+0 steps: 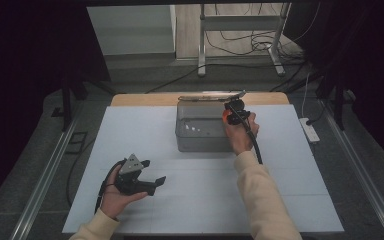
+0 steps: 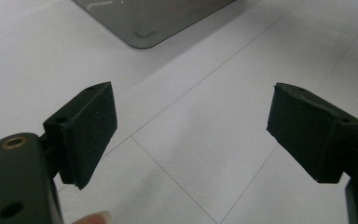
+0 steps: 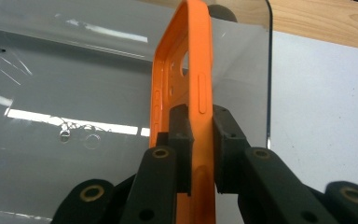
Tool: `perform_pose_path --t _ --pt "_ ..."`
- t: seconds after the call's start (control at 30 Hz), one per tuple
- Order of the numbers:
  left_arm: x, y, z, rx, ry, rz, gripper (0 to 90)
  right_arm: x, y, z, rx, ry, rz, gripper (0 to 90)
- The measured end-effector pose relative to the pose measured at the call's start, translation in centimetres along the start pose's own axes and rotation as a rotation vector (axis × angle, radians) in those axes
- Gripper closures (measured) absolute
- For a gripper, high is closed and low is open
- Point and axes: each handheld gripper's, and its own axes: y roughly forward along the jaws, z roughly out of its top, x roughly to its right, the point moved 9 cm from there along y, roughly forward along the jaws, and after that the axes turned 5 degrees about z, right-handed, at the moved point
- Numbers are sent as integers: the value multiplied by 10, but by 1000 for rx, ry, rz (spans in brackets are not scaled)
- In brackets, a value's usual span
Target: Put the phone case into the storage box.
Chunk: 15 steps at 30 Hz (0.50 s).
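High view first: a white table [image 1: 145, 130] takes up the middle of the frame, and just above its centre stands a clear grey box [image 1: 202, 131] with its lid tipped up along the far edge. At the box's right side, a little right of centre, the right gripper [image 1: 228, 116] is held over the box rim, with a spot of orange showing at its tip. A cable runs from it down along the cream sleeve toward the bottom of the frame. In the lower left the left gripper [image 1: 152, 176] rests in an upturned palm over bare table, jaws spread and pointing right, well apart from the box.

Left gripper view: two black pads [image 2: 93, 128] rise from the lower left and right corners with a broad gap between them, gripping nothing; behind that gap lies only white tabletop with thin seams. A corner of the grey box sits at the top edge, left of centre (a fingertip peeks in at the bottom edge).

Right gripper view: an orange phone case [image 3: 189, 70] stands on edge up the middle of the frame, its narrow side wall facing the camera. The two black fingertips [image 3: 181, 126] are clamped onto that side wall from left and right, low on the case, so most of it rises above them. Behind it, the clear box fills the left and centre, and the white table and a strip of wood lie at the right.
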Motion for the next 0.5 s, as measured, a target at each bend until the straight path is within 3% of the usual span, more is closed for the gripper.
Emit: perform_pose_path --t 0.5 --pt "-1 0 0 0 1 2 155 1 4 -1 -9 1 -9 798"
